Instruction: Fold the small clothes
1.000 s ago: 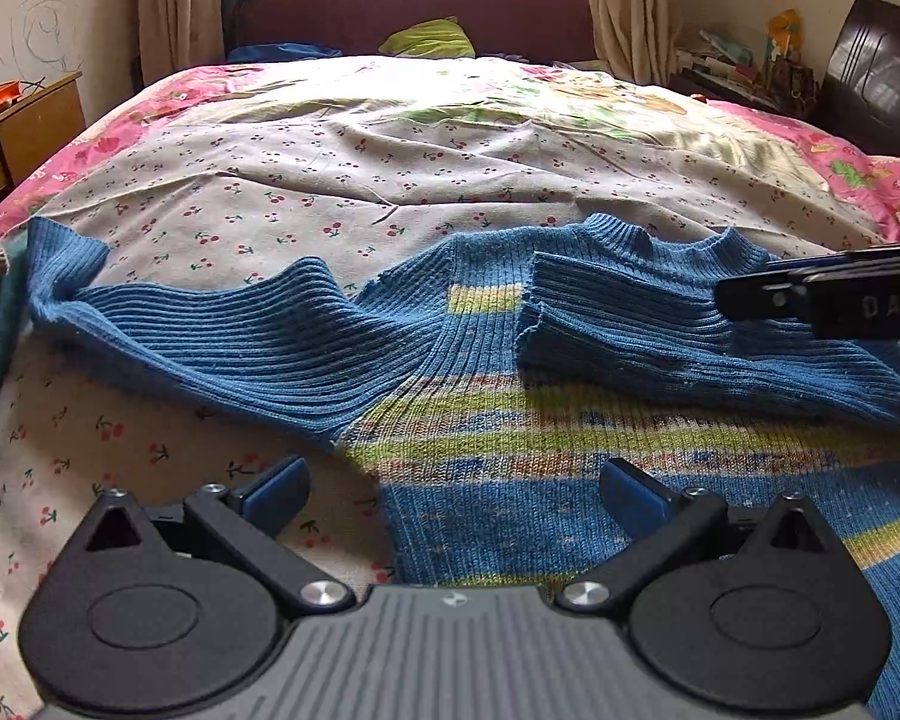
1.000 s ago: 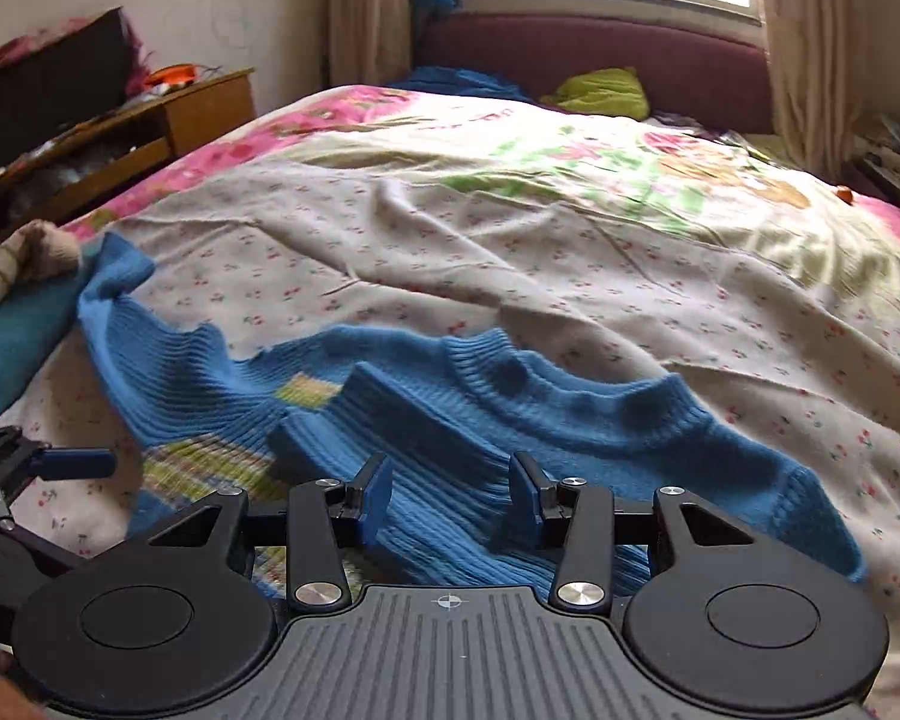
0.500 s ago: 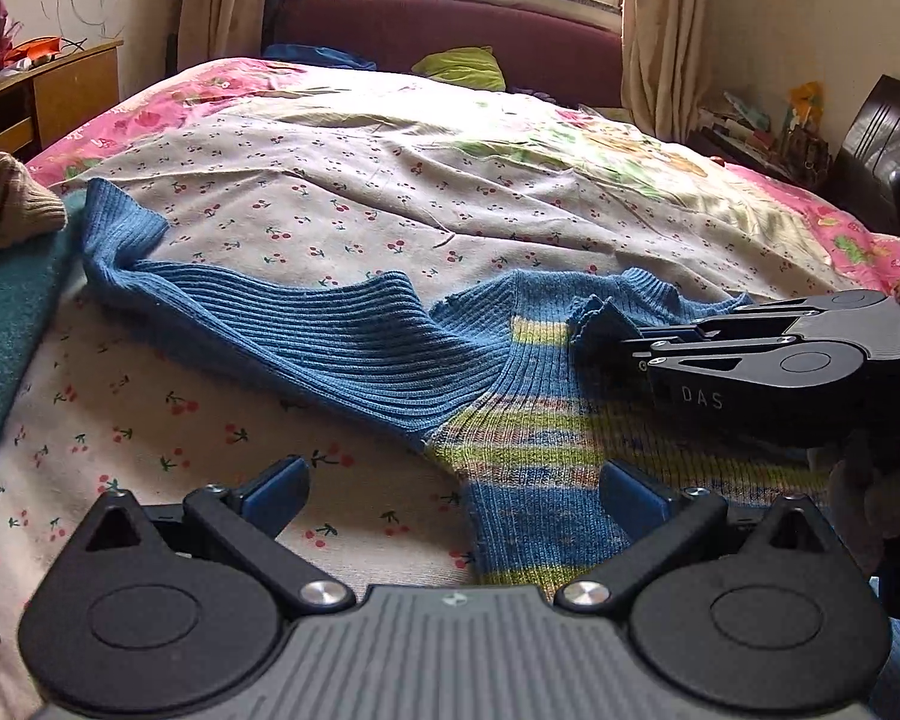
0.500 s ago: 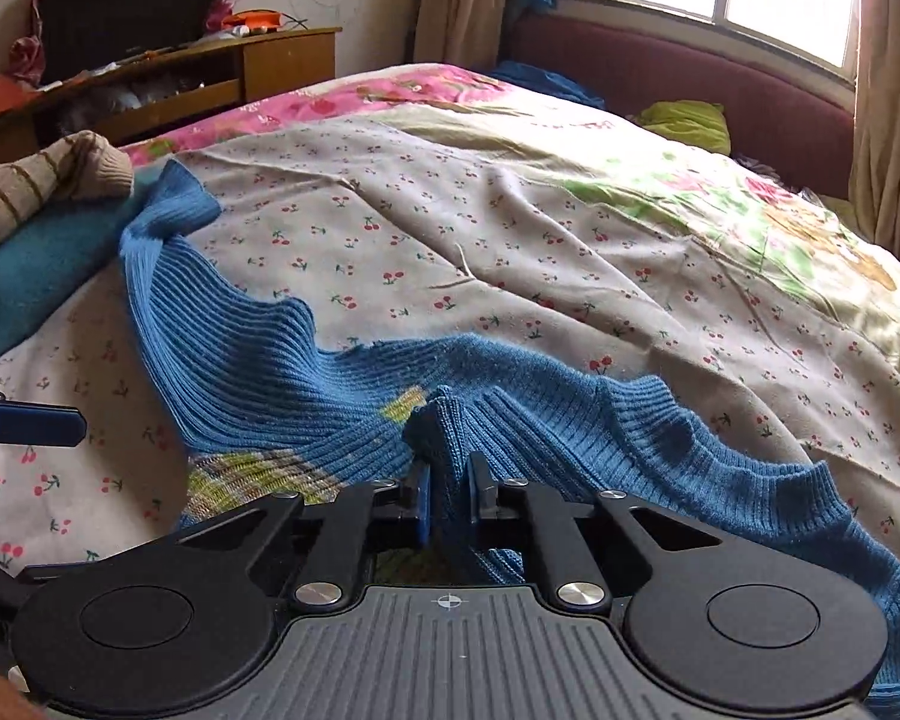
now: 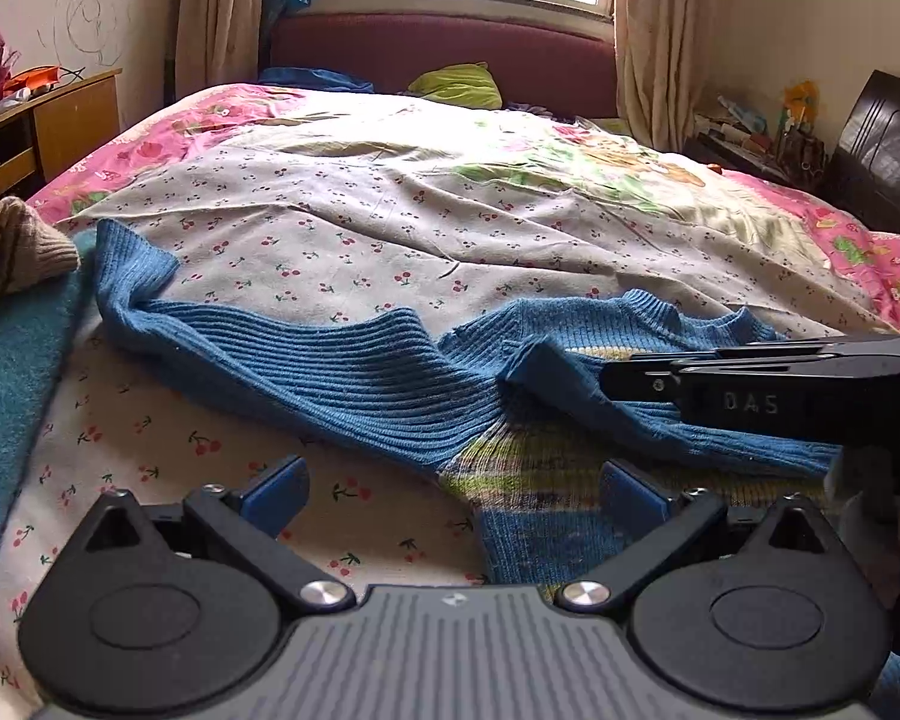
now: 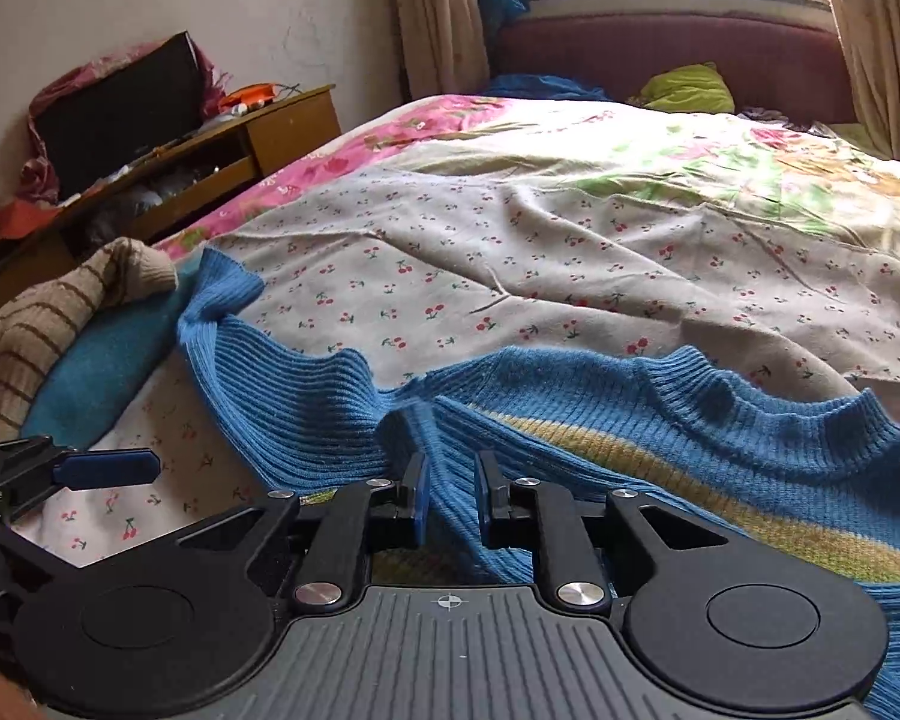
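Presently the right tongs (image 6: 448, 501) stand narrow with the folded-over sleeve (image 6: 450, 480) of the sweater (image 6: 720, 420) between their blue pads (image 6: 417, 501); the jaws are opening, and a slim gap shows at the left pad, so the knit appears to be slipping free rather than pinched. This placement suits a release: the sleeve lies across the sweater's chest, where a fold toward the middle would put it. The left tongs (image 5: 450, 489) stand wide and hold nothing, hovering over the sweater's lower edge and the sheet (image 5: 360, 264) beside it, probably positioned to take the hem or the other sleeve (image 5: 258, 354). That sleeve is spread flat toward the left side of the bed, its cuff just beside a teal cloth (image 5: 12, 396) and a striped tan knit (image 5: 12, 240). The sweater lies face up near the bed's near edge, collar (image 6: 768, 384) pointing toward the window end. Judged from this layout, one sleeve is folded in and one remains; the next move calls for a grasp near the far cuff, since loose ribbed knit sags and drags if lifted mid-length.
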`<act>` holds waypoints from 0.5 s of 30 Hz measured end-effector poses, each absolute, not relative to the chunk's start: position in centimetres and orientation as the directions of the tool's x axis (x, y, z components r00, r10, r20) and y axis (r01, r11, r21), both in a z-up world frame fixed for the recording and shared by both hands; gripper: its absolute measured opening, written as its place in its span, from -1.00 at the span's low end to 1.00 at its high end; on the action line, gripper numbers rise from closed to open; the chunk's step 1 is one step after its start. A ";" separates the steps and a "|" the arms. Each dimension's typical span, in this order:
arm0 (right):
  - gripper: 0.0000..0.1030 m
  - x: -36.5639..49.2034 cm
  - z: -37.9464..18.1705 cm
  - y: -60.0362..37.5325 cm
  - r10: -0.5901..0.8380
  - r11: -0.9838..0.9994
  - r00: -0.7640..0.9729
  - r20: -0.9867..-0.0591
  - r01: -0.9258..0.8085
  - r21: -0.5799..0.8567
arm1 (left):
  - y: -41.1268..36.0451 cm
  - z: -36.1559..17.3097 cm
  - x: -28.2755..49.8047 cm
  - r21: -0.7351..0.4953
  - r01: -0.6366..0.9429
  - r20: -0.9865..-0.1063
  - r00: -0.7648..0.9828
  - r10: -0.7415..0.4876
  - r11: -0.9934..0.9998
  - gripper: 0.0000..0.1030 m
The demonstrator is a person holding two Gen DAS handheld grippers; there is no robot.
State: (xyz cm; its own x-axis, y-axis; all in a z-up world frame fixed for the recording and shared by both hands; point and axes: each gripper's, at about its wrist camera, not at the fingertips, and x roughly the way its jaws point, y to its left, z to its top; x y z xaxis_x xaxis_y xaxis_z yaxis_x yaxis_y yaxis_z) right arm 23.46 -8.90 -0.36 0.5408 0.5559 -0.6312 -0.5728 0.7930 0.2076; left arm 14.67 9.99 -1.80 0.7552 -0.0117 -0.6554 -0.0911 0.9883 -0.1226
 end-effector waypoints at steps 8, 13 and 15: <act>-0.61 23.7 -0.3 -20.5 0.271 0.951 0.670 -0.692 -0.297 0.085 | 6.3 -1.5 20.8 -0.109 -0.013 -0.615 0.786 -0.057 0.994 1.00; -0.70 24.6 -4.3 -25.4 0.121 0.991 0.625 -0.771 -0.124 0.055 | 5.2 -6.1 23.2 0.001 -0.046 -0.749 0.662 0.031 0.999 1.00; -0.69 24.3 -4.1 -26.5 0.115 0.993 0.643 -0.757 -0.090 0.075 | 5.7 -6.8 22.1 -0.014 -0.036 -0.741 0.671 0.014 0.999 1.00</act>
State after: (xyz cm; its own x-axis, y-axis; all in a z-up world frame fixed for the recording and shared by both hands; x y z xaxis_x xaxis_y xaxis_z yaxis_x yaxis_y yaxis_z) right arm 24.30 -26.49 -4.10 0.6434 0.1153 -0.7568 -0.0902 0.9931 0.0746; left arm 22.12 5.70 -6.85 0.6712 0.0136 -0.7412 -0.0362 0.9992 -0.0144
